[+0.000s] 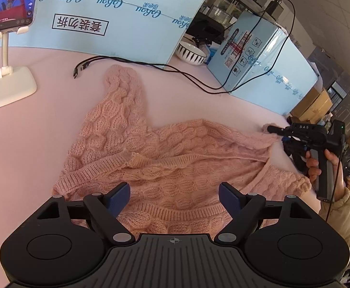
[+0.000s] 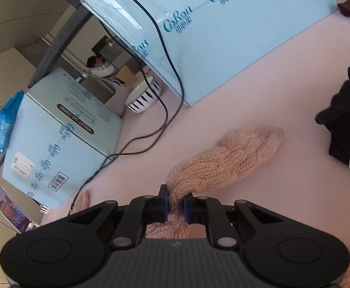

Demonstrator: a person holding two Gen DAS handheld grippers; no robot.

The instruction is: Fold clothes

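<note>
A pink cable-knit sweater [image 1: 165, 158] lies spread and rumpled on the pale pink table [image 1: 31, 144], one sleeve stretching away toward the far left. My left gripper [image 1: 174, 198] is open just above the sweater's near ribbed hem, holding nothing. My right gripper [image 1: 274, 129] shows at the right of the left wrist view, pinching the sweater's right edge. In the right wrist view that gripper [image 2: 175, 205] is shut on a bunch of pink knit, and the sweater's sleeve [image 2: 232, 158] lies beyond it on the table.
Light blue cartons [image 1: 117, 16] stand along the far side and right [image 1: 266, 72]. A phone on a white stand [image 1: 7, 81] is at the far left. Black cables [image 1: 151, 67] trail across the table. A striped bowl [image 1: 191, 52] sits between the cartons. A dark garment [image 2: 347, 120] lies at right.
</note>
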